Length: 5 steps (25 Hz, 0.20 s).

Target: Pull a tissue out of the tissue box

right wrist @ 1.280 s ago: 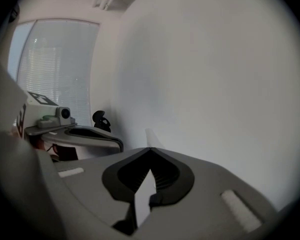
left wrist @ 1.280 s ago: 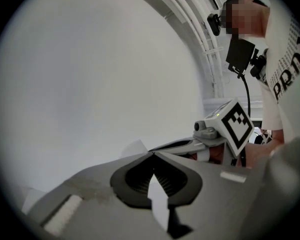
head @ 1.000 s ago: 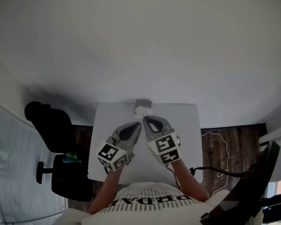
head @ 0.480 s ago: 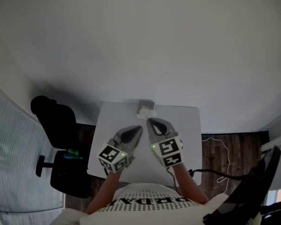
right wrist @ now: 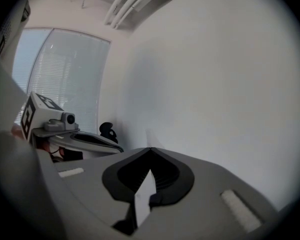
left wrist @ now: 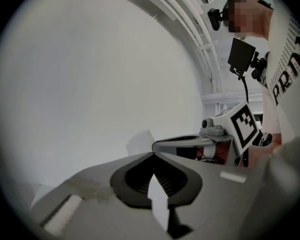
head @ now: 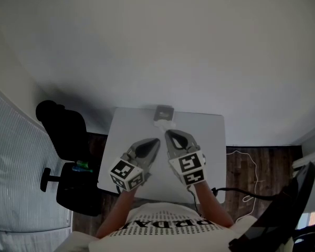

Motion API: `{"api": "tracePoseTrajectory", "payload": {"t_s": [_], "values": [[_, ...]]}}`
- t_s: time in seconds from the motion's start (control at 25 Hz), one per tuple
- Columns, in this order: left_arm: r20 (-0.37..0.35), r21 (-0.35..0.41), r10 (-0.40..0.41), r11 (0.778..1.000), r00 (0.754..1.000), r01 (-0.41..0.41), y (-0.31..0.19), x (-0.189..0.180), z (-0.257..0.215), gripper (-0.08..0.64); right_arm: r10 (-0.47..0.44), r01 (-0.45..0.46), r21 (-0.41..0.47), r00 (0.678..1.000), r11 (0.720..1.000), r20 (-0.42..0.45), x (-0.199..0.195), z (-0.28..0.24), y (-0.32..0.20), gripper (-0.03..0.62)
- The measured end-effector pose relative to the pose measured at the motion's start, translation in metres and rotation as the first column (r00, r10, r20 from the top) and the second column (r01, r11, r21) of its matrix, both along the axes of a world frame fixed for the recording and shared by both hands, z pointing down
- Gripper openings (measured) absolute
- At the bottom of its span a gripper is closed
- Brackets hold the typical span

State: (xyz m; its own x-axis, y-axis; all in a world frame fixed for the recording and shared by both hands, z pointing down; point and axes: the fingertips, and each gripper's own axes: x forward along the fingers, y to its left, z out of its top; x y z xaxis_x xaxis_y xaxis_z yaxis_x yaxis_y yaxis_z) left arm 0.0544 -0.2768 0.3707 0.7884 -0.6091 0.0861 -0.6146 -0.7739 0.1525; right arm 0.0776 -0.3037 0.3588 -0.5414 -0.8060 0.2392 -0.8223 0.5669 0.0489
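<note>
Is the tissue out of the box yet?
Not yet. Done: nothing; the tissue sticks up from the tissue box at the far edge of the table. In hand: both the left tool and right tool are shut, empty, short of it. Left: open, pinch, pull.

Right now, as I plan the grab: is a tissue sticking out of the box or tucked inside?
Sticking out: a white tissue shows, protruding from the grey tissue box in the head view.

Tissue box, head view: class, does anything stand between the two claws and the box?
Nothing visible does. The tissue box sits at the far edge of the table with a tissue sticking out. Only bare tabletop lies between it and the shut left claw and right claw.
</note>
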Motion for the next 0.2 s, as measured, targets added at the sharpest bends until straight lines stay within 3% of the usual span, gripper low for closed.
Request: {"api": "tracePoseTrajectory", "payload": {"t_s": [0.2], "values": [[-0.003, -0.003, -0.002, 1.000, 1.000, 0.002, 0.0002, -0.0016, 0.0002, -0.008, 0.002, -0.002, -0.002, 1.000, 1.000, -0.003, 0.0003, -0.0007, -0.0001, 0.008]]}}
